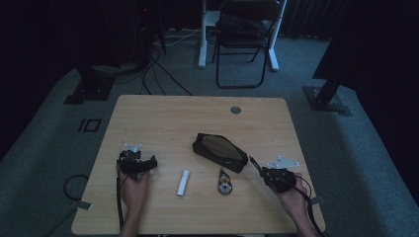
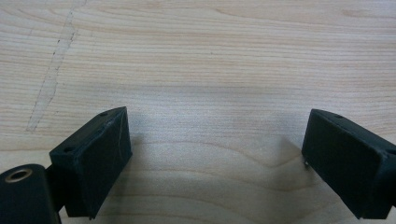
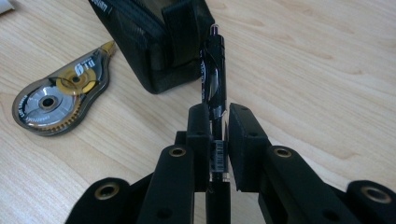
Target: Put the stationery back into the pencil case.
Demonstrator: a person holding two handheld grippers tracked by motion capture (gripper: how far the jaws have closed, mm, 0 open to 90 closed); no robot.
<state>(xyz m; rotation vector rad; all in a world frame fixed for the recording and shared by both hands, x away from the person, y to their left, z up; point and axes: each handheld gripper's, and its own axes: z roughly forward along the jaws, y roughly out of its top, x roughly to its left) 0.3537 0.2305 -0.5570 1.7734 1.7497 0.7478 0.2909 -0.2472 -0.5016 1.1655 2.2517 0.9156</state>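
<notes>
My right gripper is shut on a black pen, and the pen's tip points at the end of a black pencil pouch. From above, the right gripper sits at the table's right side with the pen reaching toward the pouch. A correction tape dispenser lies just in front of the pouch, left of the pen. A white stick-shaped item lies near the table's middle. My left gripper rests at the left, open over bare wood, with nothing between its jaws.
The wooden table has a round cable grommet near its far edge. Beyond it on the carpet stand a folding chair and stand bases, with cables trailing. A white corner of something shows at the top left of the right gripper view.
</notes>
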